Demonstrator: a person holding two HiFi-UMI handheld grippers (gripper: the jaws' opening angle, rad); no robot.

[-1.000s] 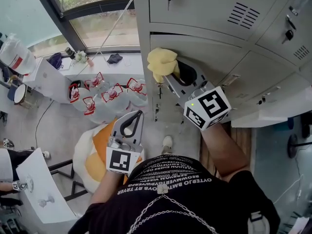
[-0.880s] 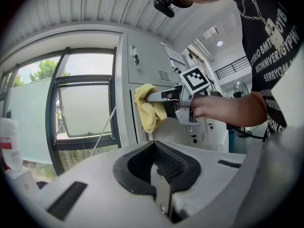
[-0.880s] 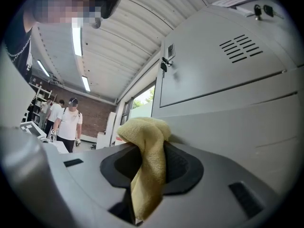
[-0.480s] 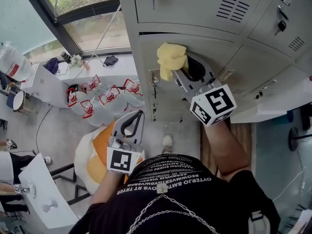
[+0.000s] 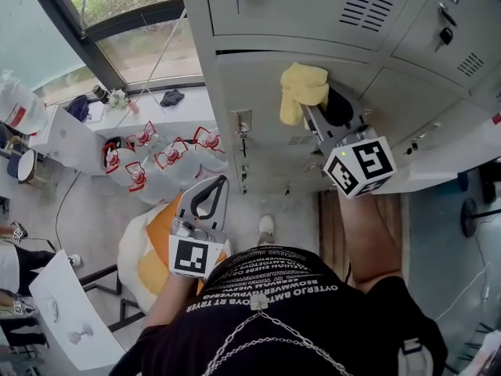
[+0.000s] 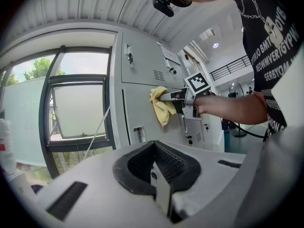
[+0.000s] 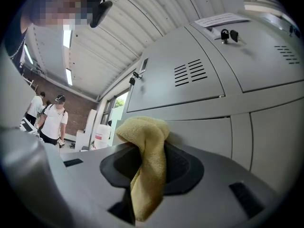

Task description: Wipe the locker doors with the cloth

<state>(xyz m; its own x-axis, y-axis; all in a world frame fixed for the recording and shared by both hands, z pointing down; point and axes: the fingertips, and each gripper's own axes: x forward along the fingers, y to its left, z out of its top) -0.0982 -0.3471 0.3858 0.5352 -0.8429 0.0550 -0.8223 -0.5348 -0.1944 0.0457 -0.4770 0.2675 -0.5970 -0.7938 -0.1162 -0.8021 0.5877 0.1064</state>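
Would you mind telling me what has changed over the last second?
The right gripper, shut on the yellow cloth, carried the cloth rightward across the locker door, away from the door's left edge. It kept hold of the cloth throughout. The left gripper stayed low in front of the person, shut and empty.

Dark-framed window point(image 5: 149, 49) at upper left. A small dark item point(image 5: 171, 97) lies on its sill. Clear water jugs point(image 5: 168, 157) with red labels are clustered on the floor below. An orange-and-white cushion point(image 5: 149, 261) sits near them. Two people in white shirts point(image 7: 54, 122) stand in the background.
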